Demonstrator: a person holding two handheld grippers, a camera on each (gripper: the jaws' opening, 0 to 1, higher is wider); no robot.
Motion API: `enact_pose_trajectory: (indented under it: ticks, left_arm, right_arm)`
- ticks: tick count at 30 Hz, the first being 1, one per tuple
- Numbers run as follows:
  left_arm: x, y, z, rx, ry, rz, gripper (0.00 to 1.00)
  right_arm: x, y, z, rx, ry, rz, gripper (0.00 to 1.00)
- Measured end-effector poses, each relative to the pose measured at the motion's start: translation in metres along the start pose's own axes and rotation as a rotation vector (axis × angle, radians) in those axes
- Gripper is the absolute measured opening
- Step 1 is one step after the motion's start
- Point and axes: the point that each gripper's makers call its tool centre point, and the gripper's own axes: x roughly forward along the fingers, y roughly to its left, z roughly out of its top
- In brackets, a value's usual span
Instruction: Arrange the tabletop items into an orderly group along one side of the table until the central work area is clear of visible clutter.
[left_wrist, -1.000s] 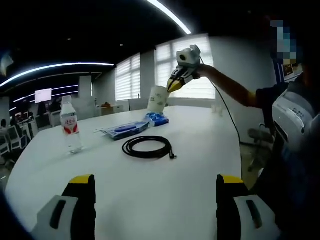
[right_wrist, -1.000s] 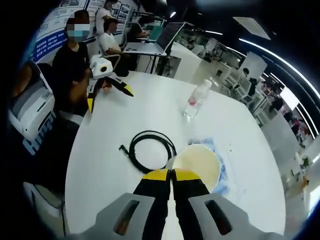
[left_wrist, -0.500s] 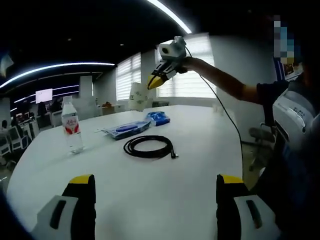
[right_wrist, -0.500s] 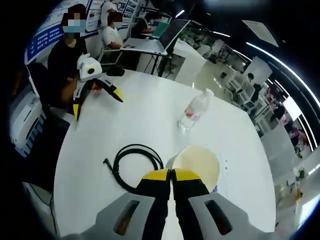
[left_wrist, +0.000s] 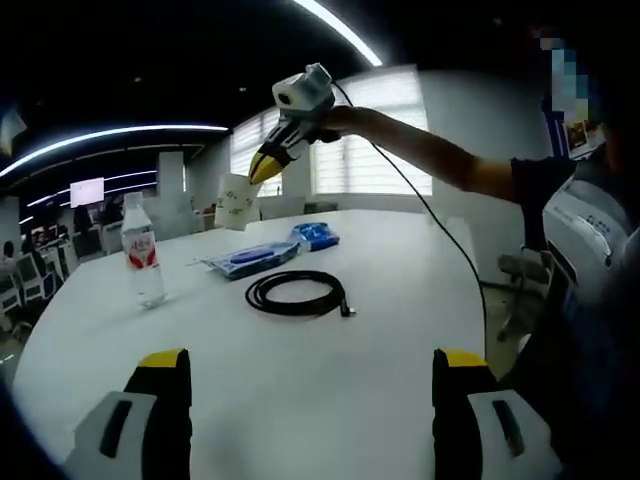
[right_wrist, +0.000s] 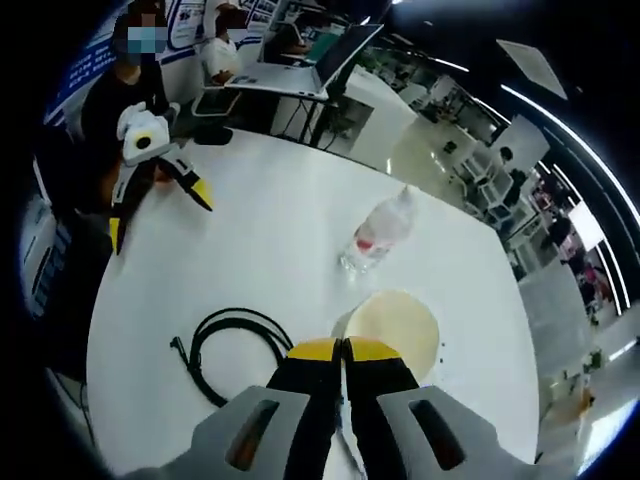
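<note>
On the white surface (left_wrist: 400, 330) we count one clear plastic water bottle (left_wrist: 141, 258), one coiled black cable (left_wrist: 296, 294) and two blue packets (left_wrist: 285, 248); our right tool (right_wrist: 343, 350) pinches one cream paper cup (right_wrist: 393, 328) aloft, our left tool (left_wrist: 310, 365) spread.

In your right gripper view, the right tool (right_wrist: 342, 349) covers the near rim of the cup (right_wrist: 392, 328), and its closed jaws hide the counter behind them. The print on the cup is too small to read in the left gripper view. The bottle (left_wrist: 141, 254) label is unreadable too. At the bottom of that view, your left tool (left_wrist: 312, 400) is cut off by the frame edge.
</note>
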Motion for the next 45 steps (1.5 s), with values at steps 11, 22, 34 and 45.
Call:
enact_pose_trajectory:
  ticks: [11,22,34,45]
  left_arm:
    - [-0.004,0.002,-0.003,-0.005,0.000,0.007,1.00]
    - [-0.007,0.002,-0.004,0.000,0.001,0.005,1.00]
    - [-0.007,0.001,-0.005,0.000,0.007,0.002,1.00]
    - [-0.004,0.000,-0.005,0.000,0.007,-0.007,1.00]
  right_arm:
    - [0.035,-0.007,0.005,-0.007,0.047,0.005,0.00]
    - [0.068,-0.012,0.000,0.006,0.078,0.003,0.00]
    - [0.084,-0.012,-0.002,-0.003,0.098,0.020,0.00]
    - [0.101,-0.013,-0.002,-0.008,0.116,0.037,0.00]
